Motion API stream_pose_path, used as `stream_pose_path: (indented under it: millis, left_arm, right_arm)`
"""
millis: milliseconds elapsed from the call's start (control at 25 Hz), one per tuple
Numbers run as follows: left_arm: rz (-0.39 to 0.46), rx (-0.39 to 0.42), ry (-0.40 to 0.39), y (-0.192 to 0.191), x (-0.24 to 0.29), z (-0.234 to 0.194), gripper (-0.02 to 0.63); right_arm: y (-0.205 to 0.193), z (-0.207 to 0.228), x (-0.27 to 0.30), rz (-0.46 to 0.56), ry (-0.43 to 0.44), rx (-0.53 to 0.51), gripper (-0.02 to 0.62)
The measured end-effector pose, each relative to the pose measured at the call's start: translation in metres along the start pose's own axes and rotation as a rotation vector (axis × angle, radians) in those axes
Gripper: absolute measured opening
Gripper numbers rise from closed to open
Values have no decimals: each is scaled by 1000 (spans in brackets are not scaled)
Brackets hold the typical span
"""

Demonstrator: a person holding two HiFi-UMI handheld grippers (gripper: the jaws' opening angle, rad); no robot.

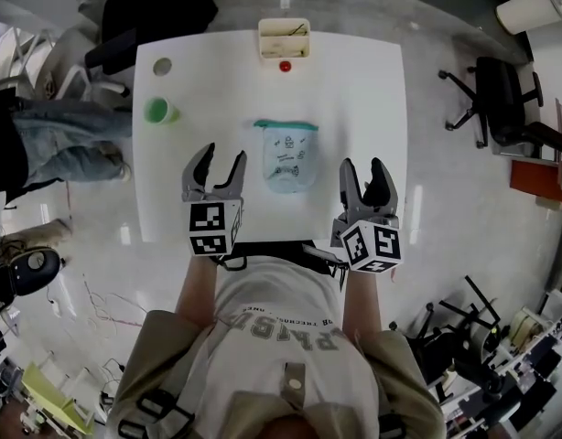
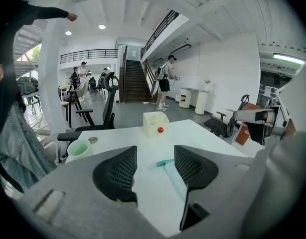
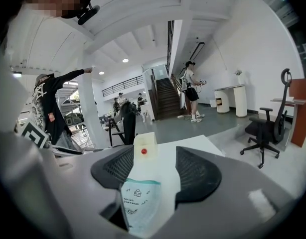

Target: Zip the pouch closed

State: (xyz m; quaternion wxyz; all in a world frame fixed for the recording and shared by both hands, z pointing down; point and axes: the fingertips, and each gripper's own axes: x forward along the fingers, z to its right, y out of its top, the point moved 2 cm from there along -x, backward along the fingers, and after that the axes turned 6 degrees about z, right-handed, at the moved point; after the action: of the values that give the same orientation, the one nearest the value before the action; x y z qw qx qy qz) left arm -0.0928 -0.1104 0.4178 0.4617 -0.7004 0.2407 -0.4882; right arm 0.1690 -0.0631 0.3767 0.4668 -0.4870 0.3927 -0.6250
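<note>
Left gripper (image 1: 223, 160) and right gripper (image 1: 363, 167), jaws wide and empty, flank the untouched pouch (image 1: 287, 163); next, likely: pin it, catch the zip (image 1: 286, 125).

Glossy smooth white table (image 1: 354, 90), soft matt pouch (image 1: 288, 158), green plastic cup (image 1: 158, 111)

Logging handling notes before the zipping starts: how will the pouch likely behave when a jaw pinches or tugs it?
The pouch lies flat and thin on the table, so it is probably soft, floppy and light. Nothing pins it, so a one-sided tug on its teal zip edge would likely drag it along.
</note>
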Motion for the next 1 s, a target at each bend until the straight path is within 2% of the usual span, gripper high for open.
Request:
stream_pose_path:
  millis: [240, 600, 1000]
  left_arm:
    - [-102, 10, -63, -28, 18, 11, 242]
    - [-166, 72, -55, -60, 64, -1, 242]
    - [-267, 142, -111, -90, 113, -6, 242]
  right_arm:
    - [-16, 5, 8, -44, 14, 1, 252]
    - [-41, 24, 36, -83, 90, 1, 252]
    - [-65, 43, 63, -138, 153, -7, 252]
